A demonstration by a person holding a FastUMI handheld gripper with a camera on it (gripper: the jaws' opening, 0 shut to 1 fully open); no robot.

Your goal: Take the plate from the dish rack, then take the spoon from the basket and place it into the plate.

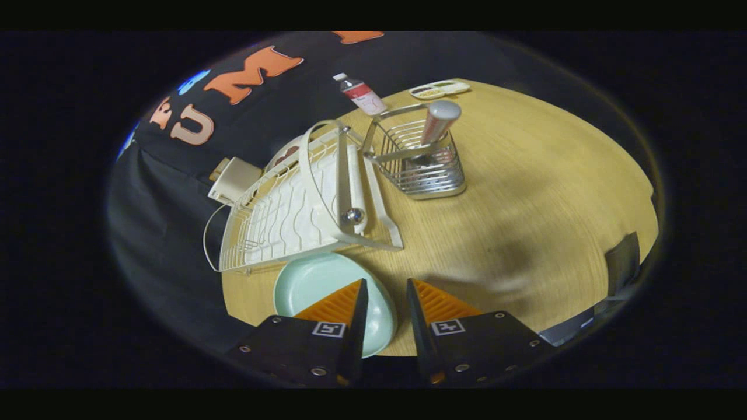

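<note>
Gripper (385, 286) fingers part, unclenched, above the pale-green plate's (318, 283) rim, lower centre; plate looks rigid, slick, best pinched at the rim.

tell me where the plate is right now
In the gripper view the plate lies flat on the table, just in front of the dish rack, under the open gripper's one finger.
</note>
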